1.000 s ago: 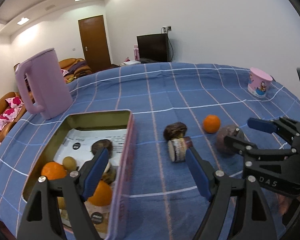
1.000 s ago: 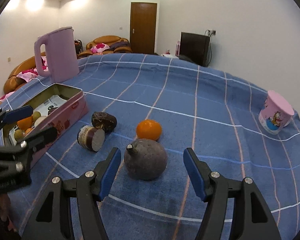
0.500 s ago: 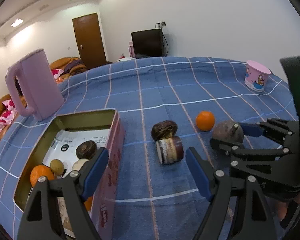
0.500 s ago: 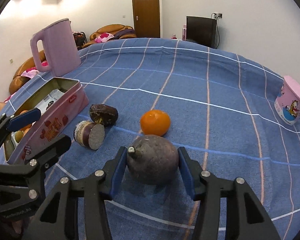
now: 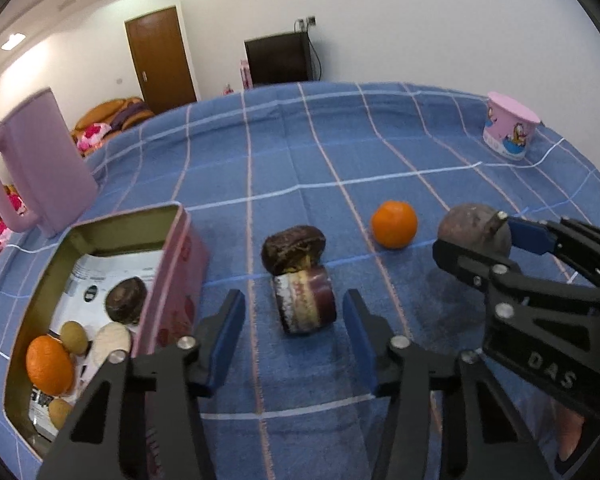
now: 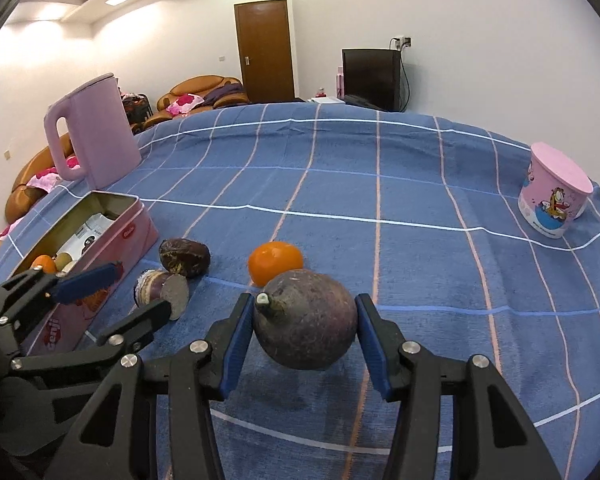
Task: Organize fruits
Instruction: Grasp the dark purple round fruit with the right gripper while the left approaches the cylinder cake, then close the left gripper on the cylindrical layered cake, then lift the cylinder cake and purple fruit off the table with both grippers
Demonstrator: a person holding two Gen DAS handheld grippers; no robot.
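Right hand-held gripper (image 6: 304,336): your pads are clenched on the round purple fruit (image 6: 305,320), stem turned toward the left pad; a shadow shows under it, so I judge it just clear of the worktop (image 6: 420,240).
Left hand-held gripper (image 5: 294,330): its jaws are closing, and the cut fruit slice (image 5: 305,301) lies straight ahead between the blue pads, which do not touch it yet.
Slice axis: it lies on its side, its length running near to far, so the pads come in on its flanks.
Dark fruit (image 5: 293,247): touching the far end of the slice (mind you do not drag it along).
Pink tin (image 5: 180,264): left of the slice, nearer your left hand; an orange, small greenish fruits and a dark one already lie inside.
Loose orange (image 5: 394,224): farther off, right of the dark fruit.
Changed since a second ago: your right pads stood apart from the purple fruit, and the left jaws were wider and farther back from the slice.
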